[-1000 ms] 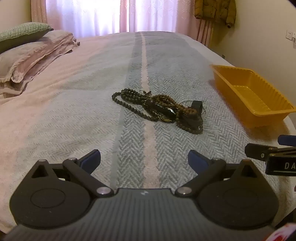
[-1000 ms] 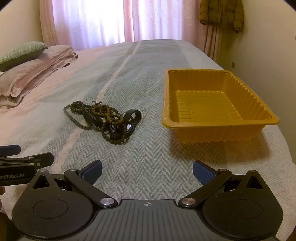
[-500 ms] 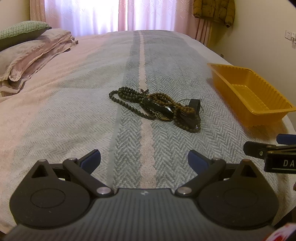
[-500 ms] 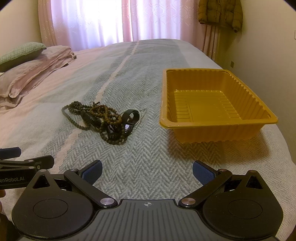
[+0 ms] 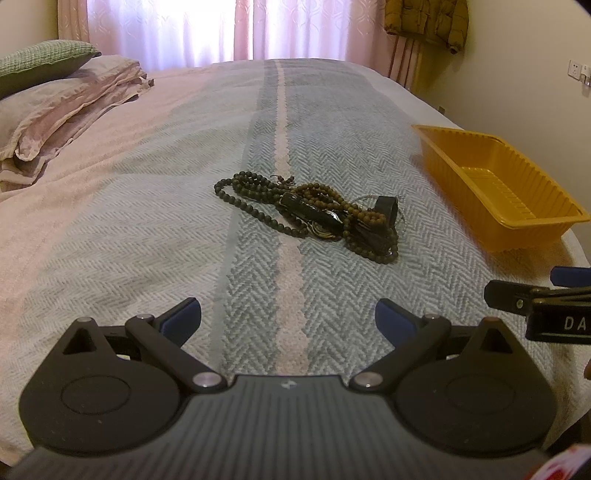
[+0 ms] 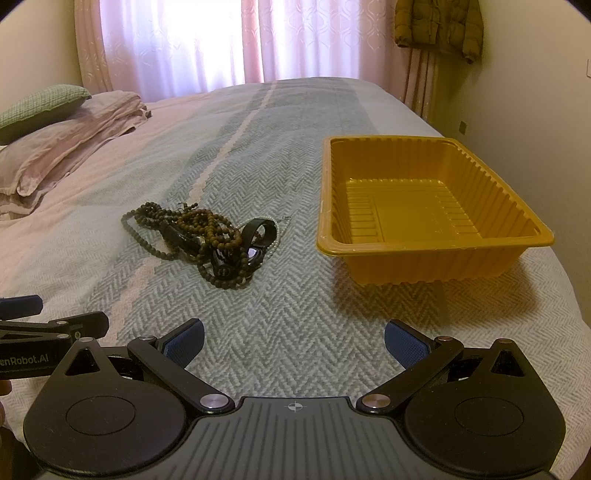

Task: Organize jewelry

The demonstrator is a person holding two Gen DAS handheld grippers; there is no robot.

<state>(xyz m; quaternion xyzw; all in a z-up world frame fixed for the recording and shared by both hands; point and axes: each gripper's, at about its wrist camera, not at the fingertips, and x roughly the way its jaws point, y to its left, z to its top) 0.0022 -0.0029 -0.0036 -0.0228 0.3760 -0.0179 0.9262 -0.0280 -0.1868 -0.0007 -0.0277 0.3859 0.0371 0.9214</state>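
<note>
A tangled heap of jewelry (image 5: 314, 218) lies on the bed: dark bead strings, brown bead strings, a black watch and a thin pale chain. It also shows in the right wrist view (image 6: 210, 240). An empty yellow plastic tray (image 6: 428, 206) stands to the right of the heap; it also shows in the left wrist view (image 5: 495, 184). My left gripper (image 5: 288, 317) is open and empty, well short of the heap. My right gripper (image 6: 295, 339) is open and empty, near the bed's front edge, between heap and tray.
The bed has a grey herringbone blanket (image 5: 332, 110) with a pale stripe. Pillows (image 5: 55, 96) lie at the far left. Curtains (image 6: 221, 40) and a hanging jacket (image 6: 439, 26) are at the back. A wall is at the right.
Both views have shifted slightly; the jewelry heap sits a little lower and nearer in the right wrist view. Both grippers stay open and empty.
</note>
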